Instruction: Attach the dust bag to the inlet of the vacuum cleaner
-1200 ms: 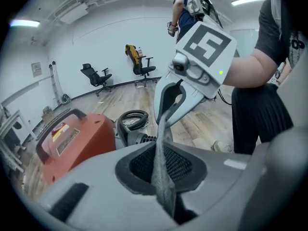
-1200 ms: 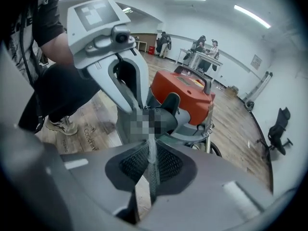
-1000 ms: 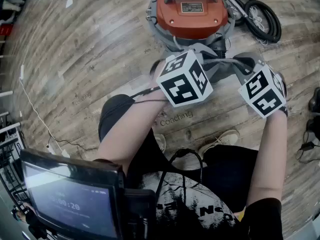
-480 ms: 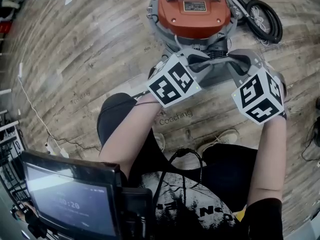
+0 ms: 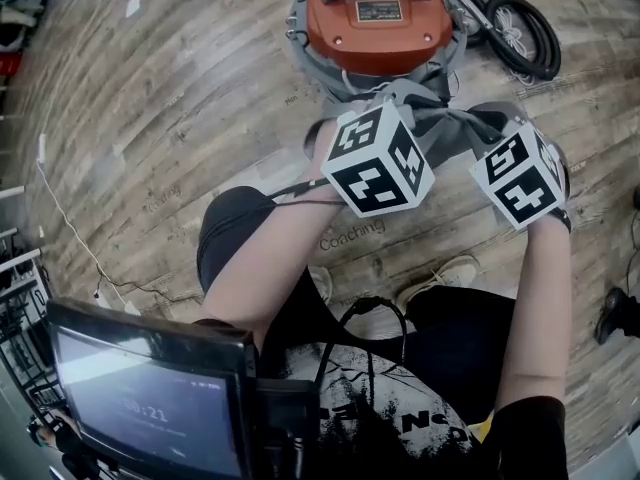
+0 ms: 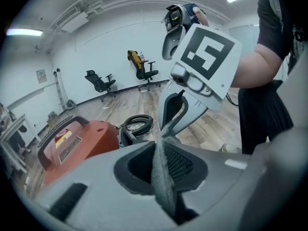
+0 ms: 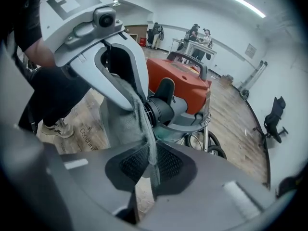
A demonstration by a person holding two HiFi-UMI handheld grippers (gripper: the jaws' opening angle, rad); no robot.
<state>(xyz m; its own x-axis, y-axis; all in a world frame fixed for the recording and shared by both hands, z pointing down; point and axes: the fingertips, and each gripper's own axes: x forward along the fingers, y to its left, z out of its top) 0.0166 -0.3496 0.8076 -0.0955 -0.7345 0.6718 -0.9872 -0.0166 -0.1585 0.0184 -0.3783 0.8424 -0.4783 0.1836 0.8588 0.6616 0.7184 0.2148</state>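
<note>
Left claw (image 6: 162,174) jaws were opening, a fold of the grey dust bag (image 5: 448,124) still between them. Right claw (image 7: 147,170) pinched another fold. Bag hung between both claws, near the inlet (image 7: 159,110) of the vacuum cleaner (image 5: 378,18), apparently unattached.

Left gripper (image 6: 162,163) jaws opening, dust bag (image 6: 163,189) between them, vacuum cleaner (image 6: 79,146) behind

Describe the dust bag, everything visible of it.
The dust bag is grey, felt-like cloth, limp and creased, stretched between the two claws. The left claw, its jaws opening, has one edge between them; the right claw pinches another. It hangs close before the red vacuum cleaner's black inlet, not yet fitted over it.
</note>
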